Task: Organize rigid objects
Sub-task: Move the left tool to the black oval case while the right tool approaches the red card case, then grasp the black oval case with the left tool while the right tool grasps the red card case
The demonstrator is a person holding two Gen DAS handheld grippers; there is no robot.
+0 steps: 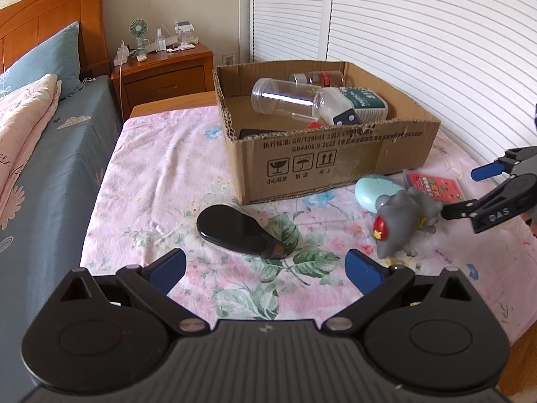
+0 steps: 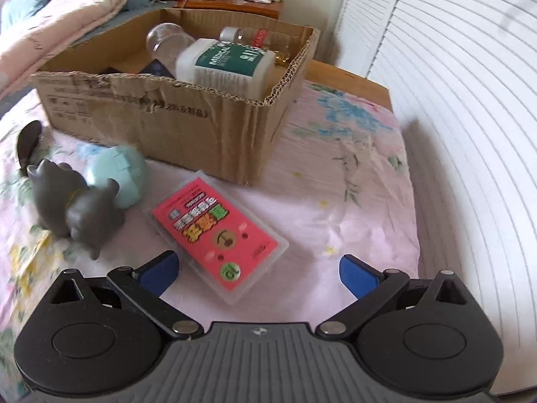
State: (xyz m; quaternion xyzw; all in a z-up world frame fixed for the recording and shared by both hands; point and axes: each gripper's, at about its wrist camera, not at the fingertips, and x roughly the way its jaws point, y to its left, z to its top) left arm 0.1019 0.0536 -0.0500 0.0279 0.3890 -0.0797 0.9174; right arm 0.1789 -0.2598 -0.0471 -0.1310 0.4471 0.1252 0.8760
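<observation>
Rigid objects: approx half sorted, judging by what's in vs out of the cardboard box (image 1: 335, 164). Box sits on a floral sheet (image 1: 161, 181) over a table.

Inside box already: clear plastic cup (image 1: 282, 97) on its side, white medical bottle (image 2: 225, 62), small clear bottle w/ red label (image 1: 322, 79) at the far wall, plus a few dark flat items near the front wall, too hidden to ID.

Outside box, i.e. left to do, 4 items: black oval case (image 1: 240, 233) in front of box's near-left corner; mint-green egg-shaped case (image 1: 372, 191) just in front of the box wall; grey toy figure (image 1: 402, 218) touching or nearly touching the mint case; pink card pack (image 2: 218, 231) in front of box, near its right corner.

Left gripper (image 1: 265, 270): jaws spread wide, empty, hovering on the near side of the black case, probably its next pick. Right gripper (image 2: 256, 273): also spread, empty, with the pink pack's near end lying between its fingers, not clamped. My guess: pink pack goes next.
</observation>
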